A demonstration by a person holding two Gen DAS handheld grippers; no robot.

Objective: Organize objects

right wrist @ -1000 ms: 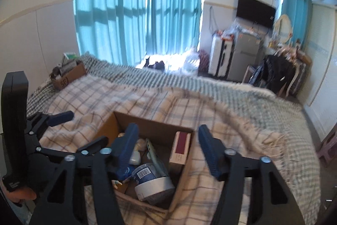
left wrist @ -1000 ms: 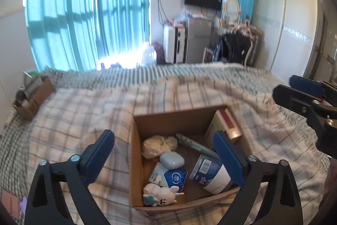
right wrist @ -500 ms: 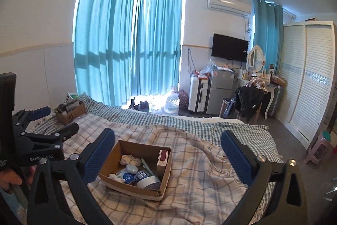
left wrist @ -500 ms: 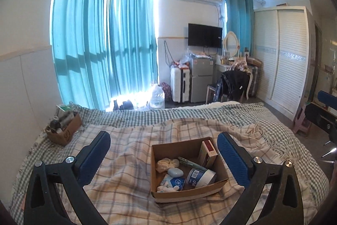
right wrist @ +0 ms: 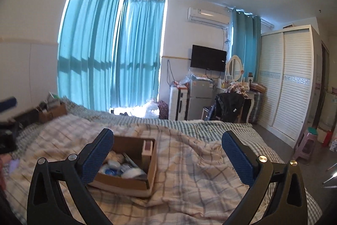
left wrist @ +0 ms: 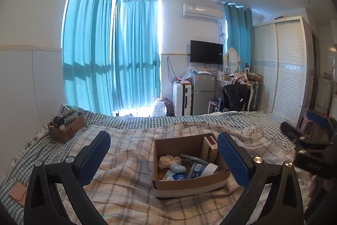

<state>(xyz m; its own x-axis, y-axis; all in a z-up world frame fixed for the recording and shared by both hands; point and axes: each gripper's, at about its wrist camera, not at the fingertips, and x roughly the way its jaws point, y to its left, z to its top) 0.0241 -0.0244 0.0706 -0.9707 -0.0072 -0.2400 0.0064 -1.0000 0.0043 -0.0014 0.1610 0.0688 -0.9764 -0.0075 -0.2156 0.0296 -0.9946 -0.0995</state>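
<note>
A cardboard box point(left wrist: 189, 183) sits on the plaid blanket in the middle of the bed. It holds a cream cloth bundle point(left wrist: 168, 161), a pale blue case point(left wrist: 177, 167), a blue-and-white tape roll point(left wrist: 202, 169), a blue pouch point(left wrist: 174, 176) and an upright red-and-white carton point(left wrist: 208, 146). My left gripper point(left wrist: 164, 158) is open and empty, held back from the box. My right gripper point(right wrist: 167, 156) is open and empty, with the box point(right wrist: 126, 180) behind its left finger. The right gripper also shows at the right edge of the left wrist view point(left wrist: 311, 140).
A second cardboard box point(left wrist: 66, 130) full of items sits at the bed's far left by the wall. A pink card point(left wrist: 18, 195) lies at the bed's near left. A wardrobe point(right wrist: 290, 85), desk with chair, fridge and a small stool point(right wrist: 307, 147) stand beyond the bed.
Both grippers have pulled up and back from the box, so the whole room now shows. Both stay open and empty. The box contents have not moved.
</note>
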